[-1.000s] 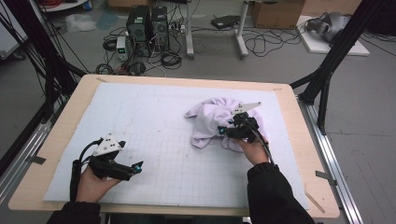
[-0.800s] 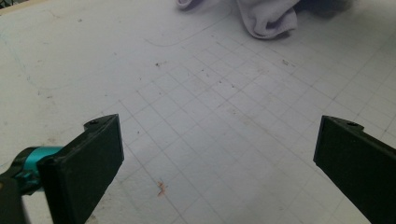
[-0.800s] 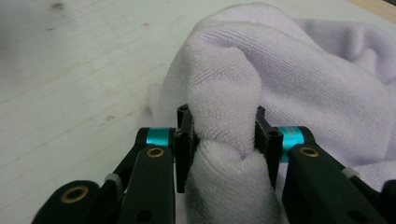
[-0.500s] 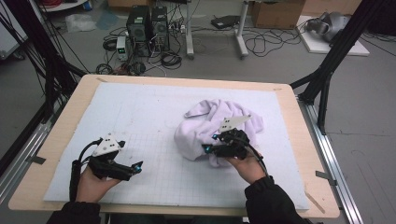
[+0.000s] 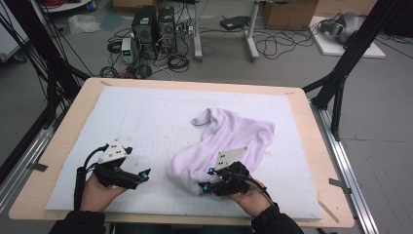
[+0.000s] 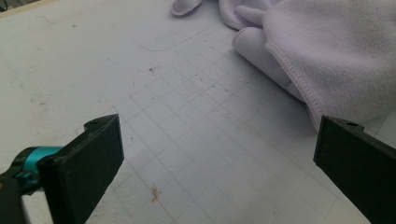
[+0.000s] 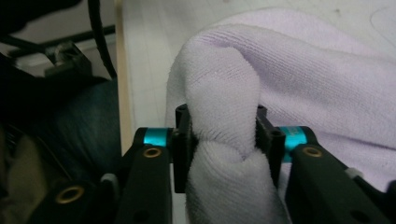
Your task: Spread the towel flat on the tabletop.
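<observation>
Pinching a bunched fold of the soft, light towel (image 5: 229, 141) at its near edge, the right claw (image 5: 207, 185) is clamped on cloth, right of centre on the surface (image 5: 146, 112). The left claw (image 5: 143, 174) rests spread, empty; the stitched hem nearby likely offers firm hold.

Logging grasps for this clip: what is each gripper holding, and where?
Right gripper: a bunched fold at the towel's near edge. Left gripper: nothing.

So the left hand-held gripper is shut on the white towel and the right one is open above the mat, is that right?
No, the sides are swapped. The right hand-held gripper is shut on the white towel, as the right gripper view shows. The left hand-held gripper is open above the mat.
</observation>
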Motion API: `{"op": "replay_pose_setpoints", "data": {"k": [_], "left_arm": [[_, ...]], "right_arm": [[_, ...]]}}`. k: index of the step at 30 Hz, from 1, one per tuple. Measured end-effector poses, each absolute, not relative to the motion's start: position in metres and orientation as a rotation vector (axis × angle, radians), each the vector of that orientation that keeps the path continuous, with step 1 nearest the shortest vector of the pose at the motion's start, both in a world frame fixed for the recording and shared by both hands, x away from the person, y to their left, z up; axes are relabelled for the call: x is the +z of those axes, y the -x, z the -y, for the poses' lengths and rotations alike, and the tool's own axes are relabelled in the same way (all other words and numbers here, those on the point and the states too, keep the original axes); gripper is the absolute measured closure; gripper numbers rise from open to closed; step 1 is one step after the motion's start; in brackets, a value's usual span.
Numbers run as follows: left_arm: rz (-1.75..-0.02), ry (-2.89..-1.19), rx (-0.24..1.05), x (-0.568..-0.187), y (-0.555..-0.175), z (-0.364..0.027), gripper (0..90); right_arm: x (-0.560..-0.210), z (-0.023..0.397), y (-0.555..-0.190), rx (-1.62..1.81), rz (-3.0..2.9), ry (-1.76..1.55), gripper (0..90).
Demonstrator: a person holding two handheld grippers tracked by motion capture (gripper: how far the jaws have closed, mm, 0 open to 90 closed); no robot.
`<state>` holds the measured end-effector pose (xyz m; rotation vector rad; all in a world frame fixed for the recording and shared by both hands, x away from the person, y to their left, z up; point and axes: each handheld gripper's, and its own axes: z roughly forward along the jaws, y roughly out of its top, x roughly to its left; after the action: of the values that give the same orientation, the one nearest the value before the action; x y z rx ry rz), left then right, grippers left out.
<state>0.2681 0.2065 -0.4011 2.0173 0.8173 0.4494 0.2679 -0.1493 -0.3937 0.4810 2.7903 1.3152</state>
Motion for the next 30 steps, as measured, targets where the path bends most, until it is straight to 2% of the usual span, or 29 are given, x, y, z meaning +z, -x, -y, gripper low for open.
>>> {"op": "replay_pose_setpoints", "data": {"k": [2,6,9,19,24,28,30], "left_arm": [[-0.808,-2.024,0.444,-0.401,-0.268,-0.204,2.0],[-0.787,-2.027,0.425,-0.402,-0.270,-0.198,2.0],[-0.767,-2.035,0.409,-0.402,-0.272,-0.191,2.1],[-0.679,-2.051,0.363,-0.403,-0.279,-0.167,8.3],[-0.635,-2.052,0.322,-0.405,-0.287,-0.156,12.5],[-0.573,-2.063,0.301,-0.407,-0.292,-0.145,19.5],[-0.522,-2.070,0.290,-0.408,-0.294,-0.139,26.3]], "right_arm": [[-0.396,0.153,-0.266,1.322,-2.777,-0.484,47.1],[-0.392,0.173,-0.263,1.389,-2.697,-0.517,34.5],[-0.390,0.185,-0.263,1.436,-2.649,-0.530,30.0],[-0.415,0.243,-0.274,1.365,-2.505,-0.739,28.7],[-0.423,0.258,-0.276,1.325,-2.503,-0.782,28.6],[-0.427,0.258,-0.275,1.305,-2.519,-0.760,28.6],[-0.428,0.256,-0.277,1.290,-2.528,-0.747,28.6]]}}
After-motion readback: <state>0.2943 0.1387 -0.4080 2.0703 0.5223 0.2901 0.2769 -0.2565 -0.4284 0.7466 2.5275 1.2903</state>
